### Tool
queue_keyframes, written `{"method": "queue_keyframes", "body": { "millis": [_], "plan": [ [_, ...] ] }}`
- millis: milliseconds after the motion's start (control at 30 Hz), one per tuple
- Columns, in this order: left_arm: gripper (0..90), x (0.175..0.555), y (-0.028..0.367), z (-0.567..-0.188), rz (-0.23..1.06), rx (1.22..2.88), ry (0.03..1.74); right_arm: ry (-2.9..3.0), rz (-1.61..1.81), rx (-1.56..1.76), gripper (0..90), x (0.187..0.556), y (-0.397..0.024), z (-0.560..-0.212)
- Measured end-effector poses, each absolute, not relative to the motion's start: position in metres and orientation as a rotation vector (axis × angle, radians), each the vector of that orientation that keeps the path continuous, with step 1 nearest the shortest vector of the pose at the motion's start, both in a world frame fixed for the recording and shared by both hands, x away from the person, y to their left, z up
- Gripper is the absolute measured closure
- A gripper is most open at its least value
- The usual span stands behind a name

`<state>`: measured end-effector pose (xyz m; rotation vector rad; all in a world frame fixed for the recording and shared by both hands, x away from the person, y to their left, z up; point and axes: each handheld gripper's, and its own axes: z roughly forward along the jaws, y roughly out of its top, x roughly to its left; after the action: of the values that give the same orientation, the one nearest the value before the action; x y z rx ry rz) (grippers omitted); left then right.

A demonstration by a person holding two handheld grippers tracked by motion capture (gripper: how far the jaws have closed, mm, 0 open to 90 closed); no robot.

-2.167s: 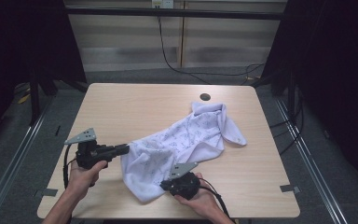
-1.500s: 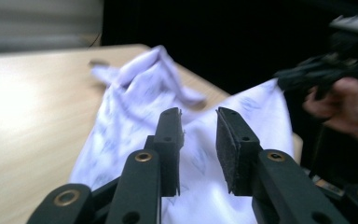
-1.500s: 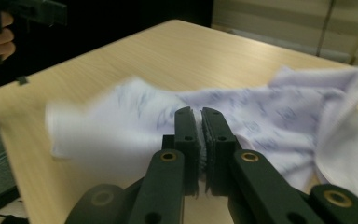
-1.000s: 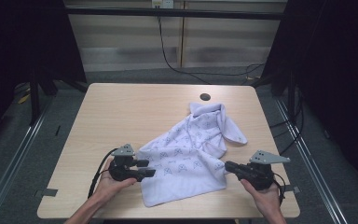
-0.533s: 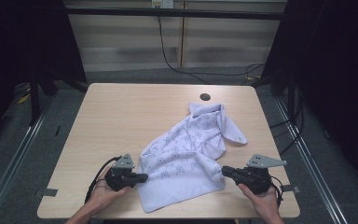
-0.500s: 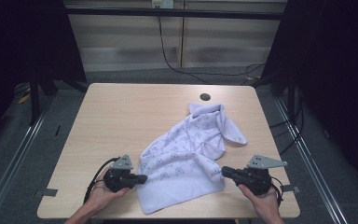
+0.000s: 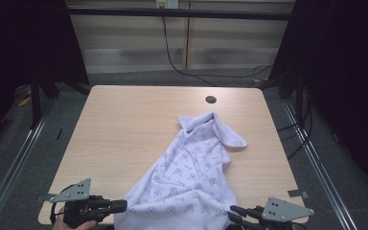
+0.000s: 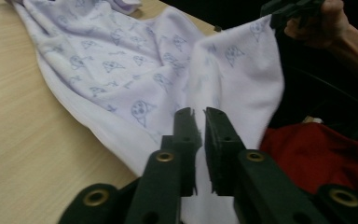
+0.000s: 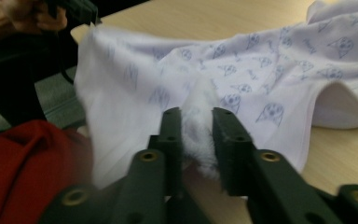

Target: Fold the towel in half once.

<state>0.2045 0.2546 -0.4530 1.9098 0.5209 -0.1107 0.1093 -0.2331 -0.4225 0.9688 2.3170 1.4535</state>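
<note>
We have the pale counter [image 7: 124, 129] before us, and on it the printed white cloth [image 7: 191, 177], running from our near edge diagonally away to the far right. Our left tongs [image 8: 197, 116] pinch its near-left corner, our right tongs [image 9: 196, 116] pinch a bunched fold at the near-right. The near hem stretches between them; each corner sits at its own hand.

A white printed cloth [image 7: 191, 177] is lying across the near right part of the wooden tabletop [image 7: 124, 129], its narrow end reaching toward a small round hole [image 7: 211, 99]. The left hand-held gripper [image 7: 117, 206] and the right hand-held gripper [image 7: 232, 214] are meeting its two near corners at the tabletop's front edge.
</note>
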Motion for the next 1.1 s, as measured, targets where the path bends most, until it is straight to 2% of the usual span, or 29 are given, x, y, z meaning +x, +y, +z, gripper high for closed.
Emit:
{"method": "queue_keyframes", "body": {
  "millis": [133, 267, 300, 367, 400, 533, 600, 667, 833, 1000, 1100],
  "plan": [
    [73.5, 0.242, 0.241, -0.456, -0.106, 1.926, 0.559, 2.276, 1.444, 1.009, 64.9, 0.136, -0.236, -0.427],
    [66.2, 0.292, 0.208, -0.47, -0.107, 1.99, 0.637, 2.33, 1.375, 1.025, 60.1, 0.177, -0.229, -0.436],
    [65.9, 0.304, 0.198, -0.475, -0.126, 2.004, 0.645, 2.327, 1.351, 1.034, 59.1, 0.188, -0.227, -0.439],
    [65.9, 0.323, 0.18, -0.483, -0.073, 2.037, 0.685, 2.345, 1.323, 1.05, 57.1, 0.215, -0.224, -0.445],
    [65.9, 0.33, 0.172, -0.486, -0.098, 2.017, 0.7, 2.334, 1.285, 1.066, 56.1, 0.227, -0.222, -0.448],
    [65.1, 0.345, 0.148, -0.501, -0.096, 2.066, 0.719, 2.355, 1.239, 1.138, 55.3, 0.272, -0.217, -0.464],
    [66.0, 0.344, 0.141, -0.508, -0.08, 2.117, 0.71, 2.38, 1.192, 1.164, 54.6, 0.285, -0.212, -0.475],
    [74.0, 0.339, 0.142, -0.508, -0.059, 2.14, 0.673, 2.412, 1.121, 1.175, 53.5, 0.292, -0.209, -0.487],
    [82.2, 0.314, 0.166, -0.504, -0.038, 2.196, 0.635, 2.445, 1.09, 1.159, 54.2, 0.287, -0.196, -0.497],
    [82.4, 0.274, 0.21, -0.5, -0.096, 2.201, 0.658, 2.507, 1.135, 1.062, 54.0, 0.269, -0.17, -0.502],
    [74.4, 0.266, 0.228, -0.494, -0.089, 2.132, 0.655, 2.532, 1.15, 0.982, 55.1, 0.256, -0.153, -0.503]
  ]
}}
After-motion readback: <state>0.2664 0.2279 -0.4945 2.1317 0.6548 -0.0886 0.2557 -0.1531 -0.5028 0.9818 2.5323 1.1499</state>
